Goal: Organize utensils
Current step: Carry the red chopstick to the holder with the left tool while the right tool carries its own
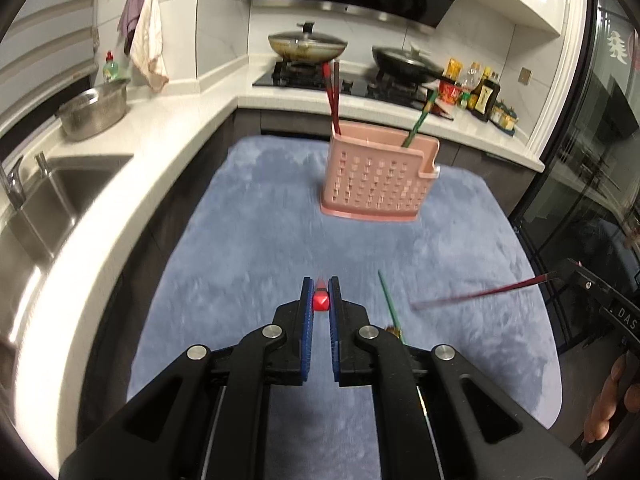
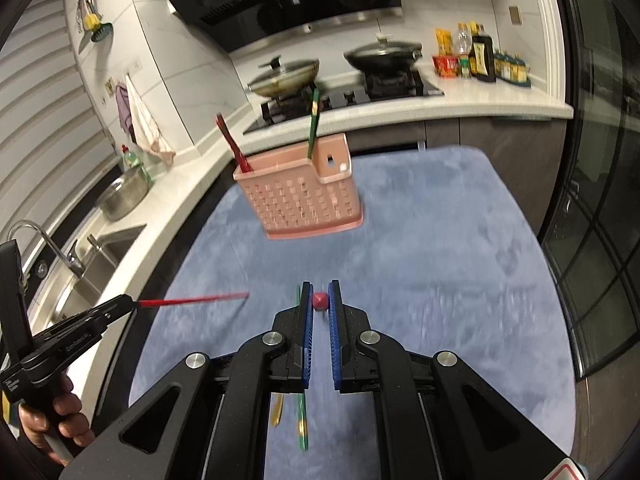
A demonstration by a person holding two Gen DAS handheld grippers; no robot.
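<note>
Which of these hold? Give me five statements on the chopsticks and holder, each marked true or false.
1. The left gripper holds a red chopstick. True.
2. The right gripper is empty. False: it grips a second red chopstick.
3. The holder is blue. False: it is pink, standing on a blue mat.
4. A green chopstick stands in the holder. True.
5. A loose green chopstick lies on the mat. True.

Both wrist cams are looking forward along their tools, hovering close above the blue mat (image 1: 280,208), facing the stove (image 2: 352,98); both are sharing the pink utensil basket (image 1: 376,176).
</note>
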